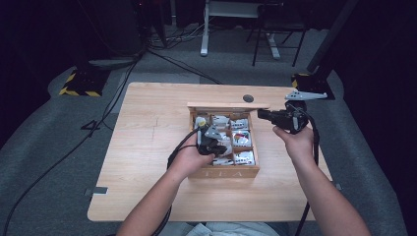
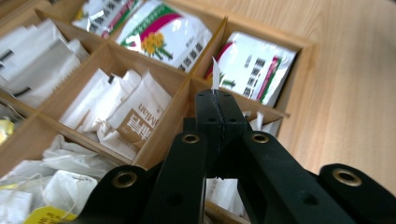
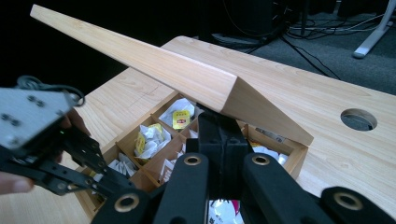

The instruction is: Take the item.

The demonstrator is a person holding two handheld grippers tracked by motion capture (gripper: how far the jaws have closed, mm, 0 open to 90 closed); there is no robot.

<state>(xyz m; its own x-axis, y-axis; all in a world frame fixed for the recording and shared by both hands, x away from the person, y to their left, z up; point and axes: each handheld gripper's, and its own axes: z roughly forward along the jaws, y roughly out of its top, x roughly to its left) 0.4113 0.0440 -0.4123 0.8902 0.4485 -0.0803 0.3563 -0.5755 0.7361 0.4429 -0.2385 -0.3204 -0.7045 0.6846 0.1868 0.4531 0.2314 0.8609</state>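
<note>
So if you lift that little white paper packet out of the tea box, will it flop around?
Probably, yes. The packet looks thin and flat, with only its white corner poking above the shut left hand-held gripper, so it should bend easily. It likely weighs very little, like the sachets in the tea box. Smooth paper pinched at one edge might slip.

The front wall of the wooden box (image 1: 231, 172) has "TEA" on it in spaced-out letters, pretty faint in the high view. In the left gripper view, a white paper packet (image 2: 140, 119) in one compartment has brown lettering ending in "Mian". The colourful sachets (image 2: 161, 35) have print too, but it's too small to read.
</note>
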